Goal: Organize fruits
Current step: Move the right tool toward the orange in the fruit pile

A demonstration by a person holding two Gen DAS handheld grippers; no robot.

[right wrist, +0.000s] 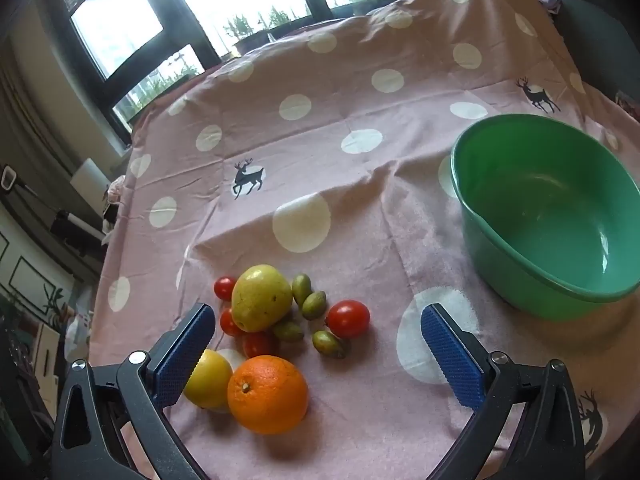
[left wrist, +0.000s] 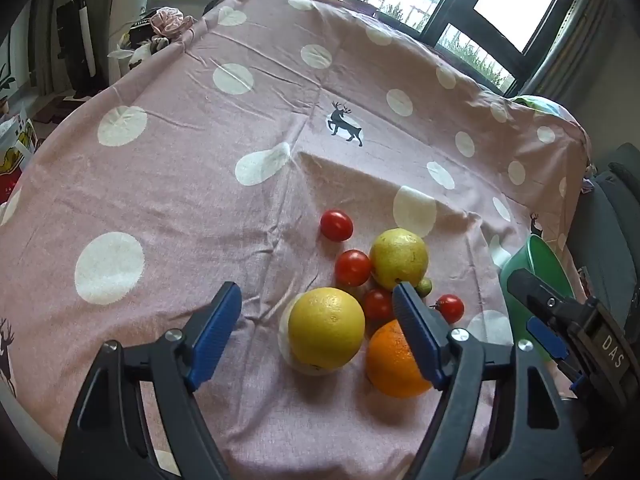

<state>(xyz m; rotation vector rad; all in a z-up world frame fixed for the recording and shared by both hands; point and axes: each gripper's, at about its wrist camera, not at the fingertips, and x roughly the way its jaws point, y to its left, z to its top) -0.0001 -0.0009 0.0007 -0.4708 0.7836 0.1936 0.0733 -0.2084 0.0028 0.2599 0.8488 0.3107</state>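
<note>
Right wrist view: right gripper (right wrist: 318,334) gaped empty above round orange (right wrist: 267,394).
Left gripper (left wrist: 318,318): released, over round yellow citrus (left wrist: 326,328).
Bowl: green plastic basin (right wrist: 520,264), right.

The wide-open right gripper (right wrist: 318,340) hovers over an orange (right wrist: 267,394), with the green bowl (right wrist: 520,280) nearby.

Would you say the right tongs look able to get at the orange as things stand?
Probably yes: the right tongs stand open above the orange, whose top is uncovered. A yellow citrus fruit sits close on one side, so that finger has little room.
</note>
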